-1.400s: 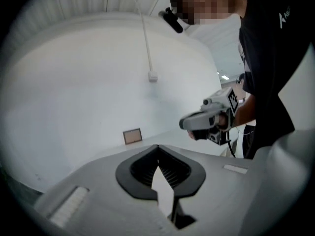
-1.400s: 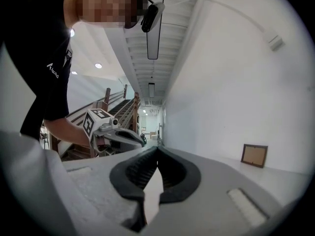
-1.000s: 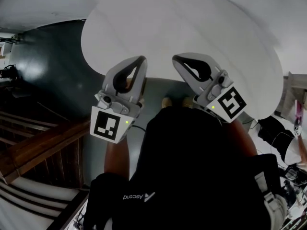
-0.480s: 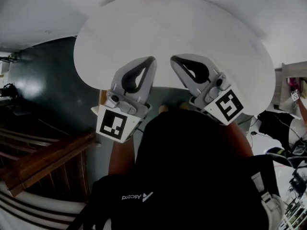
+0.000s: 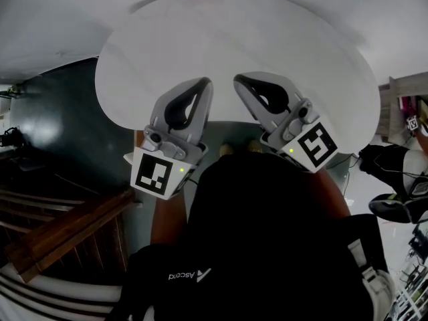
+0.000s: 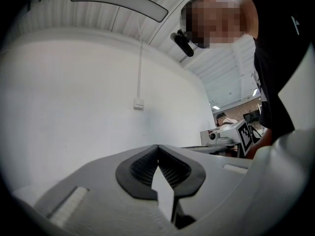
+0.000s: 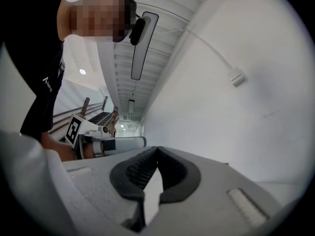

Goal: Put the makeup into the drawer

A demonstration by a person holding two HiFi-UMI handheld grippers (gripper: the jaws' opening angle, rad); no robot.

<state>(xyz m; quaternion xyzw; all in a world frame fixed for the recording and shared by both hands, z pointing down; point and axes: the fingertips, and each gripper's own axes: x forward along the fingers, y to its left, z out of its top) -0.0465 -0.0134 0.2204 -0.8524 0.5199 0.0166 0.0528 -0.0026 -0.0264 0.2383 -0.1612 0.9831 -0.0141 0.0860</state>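
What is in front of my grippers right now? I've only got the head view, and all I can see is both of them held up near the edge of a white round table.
Observer: The left gripper faces a white wall. On it is a small wall box with a cable running up from it.
Operator: Is either one holding anything?
Observer: Not the left. In its own view the jaws are together with nothing between them.
Operator: And the right?
Observer: The right gripper is shut and empty as well, going by its own view.
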